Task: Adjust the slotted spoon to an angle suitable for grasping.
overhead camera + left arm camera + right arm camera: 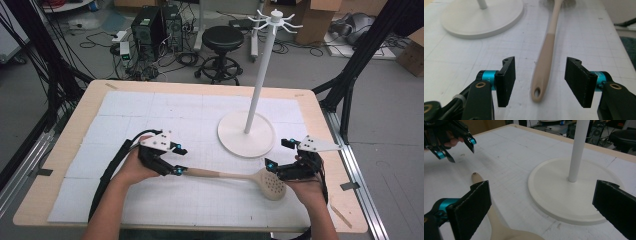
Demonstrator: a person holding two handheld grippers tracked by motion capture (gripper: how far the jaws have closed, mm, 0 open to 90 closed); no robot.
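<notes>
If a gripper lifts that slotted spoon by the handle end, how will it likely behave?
The slotted spoon looks rigid, so it probably won't flop. Its broad perforated bowl may make the far end dip. The smooth rounded handle could twist between the left gripper's open pads.

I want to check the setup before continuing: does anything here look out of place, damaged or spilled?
Nothing stands out. The slotted spoon lies flat and intact on the white mat, and the hanger stand is upright beside it. No spill is visible.

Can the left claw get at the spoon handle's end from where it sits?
Probably yes. The left claw stands open with the slotted spoon handle's tip lying on the mat between its jaws, untouched, and nothing sits between them. The rack base is off to the side.
</notes>
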